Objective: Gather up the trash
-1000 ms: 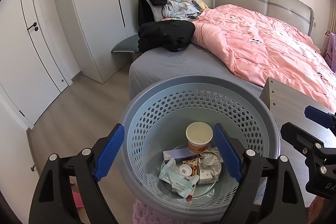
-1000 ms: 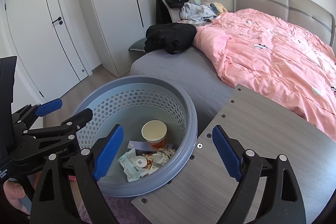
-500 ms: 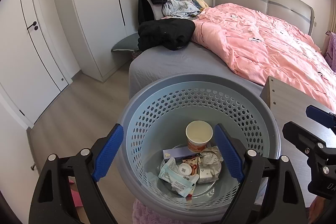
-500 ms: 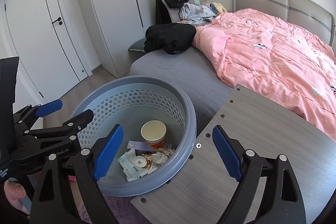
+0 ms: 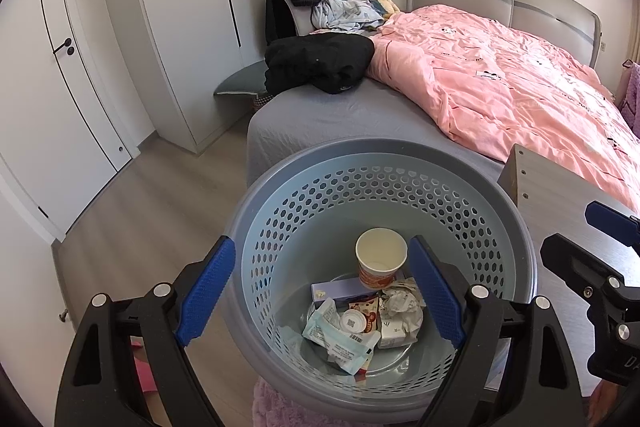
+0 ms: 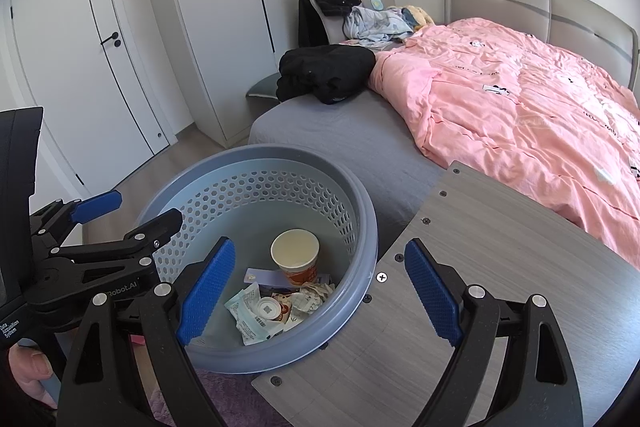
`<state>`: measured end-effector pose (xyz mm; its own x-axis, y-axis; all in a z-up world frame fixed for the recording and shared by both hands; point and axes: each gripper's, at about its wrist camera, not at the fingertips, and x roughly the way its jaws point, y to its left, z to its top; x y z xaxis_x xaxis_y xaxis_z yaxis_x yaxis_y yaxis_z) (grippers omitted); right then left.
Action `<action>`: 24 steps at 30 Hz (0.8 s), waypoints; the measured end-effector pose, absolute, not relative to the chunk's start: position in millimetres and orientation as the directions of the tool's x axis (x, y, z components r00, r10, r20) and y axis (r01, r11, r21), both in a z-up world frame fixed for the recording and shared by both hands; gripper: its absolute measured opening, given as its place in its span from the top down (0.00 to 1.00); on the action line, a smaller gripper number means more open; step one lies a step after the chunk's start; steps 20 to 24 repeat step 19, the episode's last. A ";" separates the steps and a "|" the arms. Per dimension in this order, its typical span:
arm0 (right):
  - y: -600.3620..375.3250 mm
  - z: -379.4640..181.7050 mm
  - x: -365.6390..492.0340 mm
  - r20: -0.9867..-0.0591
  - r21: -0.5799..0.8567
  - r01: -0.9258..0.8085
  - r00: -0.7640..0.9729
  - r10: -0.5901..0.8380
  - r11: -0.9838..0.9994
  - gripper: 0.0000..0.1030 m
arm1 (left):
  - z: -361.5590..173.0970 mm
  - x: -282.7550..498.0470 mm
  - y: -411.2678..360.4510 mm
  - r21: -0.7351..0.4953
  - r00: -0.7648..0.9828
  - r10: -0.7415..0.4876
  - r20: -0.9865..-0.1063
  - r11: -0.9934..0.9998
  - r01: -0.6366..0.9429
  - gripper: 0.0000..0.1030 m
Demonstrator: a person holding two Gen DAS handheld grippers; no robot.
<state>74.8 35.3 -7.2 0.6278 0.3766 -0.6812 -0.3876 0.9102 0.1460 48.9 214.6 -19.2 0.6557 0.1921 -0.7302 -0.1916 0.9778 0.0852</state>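
Looking into the blue perforated basket point(image 5: 516, 267) beside the grey table point(image 6: 500, 267), we see an upright paper cup point(image 5: 380, 261) among crumpled wrappers point(image 5: 344, 337). Our left gripper point(image 5: 318, 291) hangs over it, jaws wide and empty; our right gripper point(image 6: 316, 293), equally wide, holds nothing above the table's edge.

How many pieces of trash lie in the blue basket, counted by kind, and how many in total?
In the blue basket:
Paper cup, upright: 1
Flat box: 1
Crumpled paper: 1
Printed plastic wrapper: 1
Round lid with a code: 1
Small red packet: 1
Small white carton: 1
Total: 7 that I can tell apart; anything hidden under the pile is not counted.
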 end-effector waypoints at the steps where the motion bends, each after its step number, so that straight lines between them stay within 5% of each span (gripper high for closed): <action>1: 35.3 -7.2 74.8 -0.681 0.146 -0.388 0.628 0.376 0.910 0.18 | -19.1 49.1 214.1 0.085 0.656 0.192 -0.730 0.978 -0.191 0.18; 24: 35.2 -7.5 74.8 -0.681 0.146 -0.388 0.627 0.377 0.910 0.18 | -18.8 46.8 214.6 0.085 0.654 0.201 -0.729 0.975 -0.205 0.19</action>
